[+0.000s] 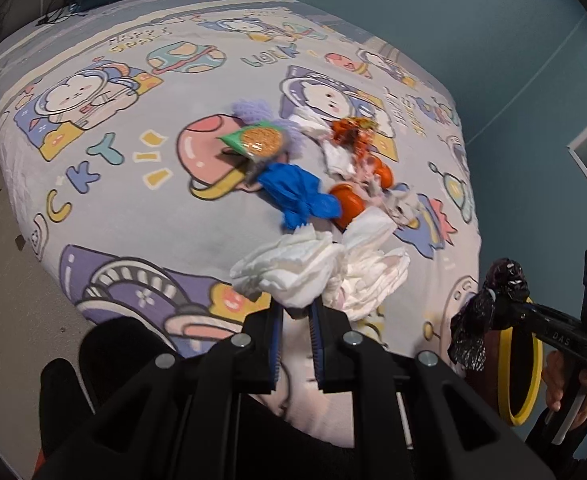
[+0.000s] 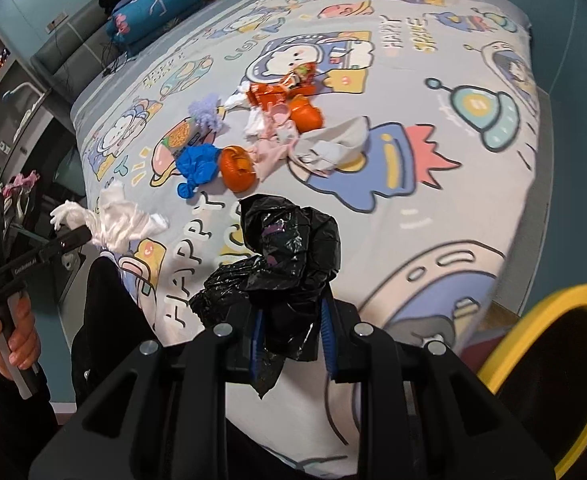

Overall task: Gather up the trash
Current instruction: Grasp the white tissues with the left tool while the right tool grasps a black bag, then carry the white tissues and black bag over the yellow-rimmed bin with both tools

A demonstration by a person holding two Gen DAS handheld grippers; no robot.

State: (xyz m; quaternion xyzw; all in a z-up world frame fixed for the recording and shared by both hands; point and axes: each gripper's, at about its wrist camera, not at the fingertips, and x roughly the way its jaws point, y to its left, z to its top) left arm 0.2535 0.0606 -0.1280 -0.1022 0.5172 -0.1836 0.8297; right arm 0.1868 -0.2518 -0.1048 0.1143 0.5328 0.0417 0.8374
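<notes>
My left gripper (image 1: pixel 296 312) is shut on a crumpled white tissue (image 1: pixel 289 268), held above the near edge of the bed; from the right wrist view that tissue (image 2: pixel 113 220) hangs at the left gripper's (image 2: pixel 87 236) tip. My right gripper (image 2: pixel 289 320) is shut on a crumpled black plastic bag (image 2: pixel 289 248), which shows at the lower right of the left wrist view as the bag (image 1: pixel 489 304). A pile of trash lies mid-bed: a blue wad (image 1: pixel 297 192), orange peels (image 1: pixel 347 204), a green snack wrapper (image 1: pixel 253 142), white tissues (image 1: pixel 373 280), purple fluff (image 1: pixel 253 110).
The bed carries a cartoon-print sheet (image 1: pixel 113 184) with folded pillows (image 2: pixel 157 4) at its head. A yellow-rimmed dark bin (image 2: pixel 553 368) stands at the bed's near right corner. Blue wall runs behind, bare floor (image 1: pixel 1 280) on the left. A person's hands grip both handles.
</notes>
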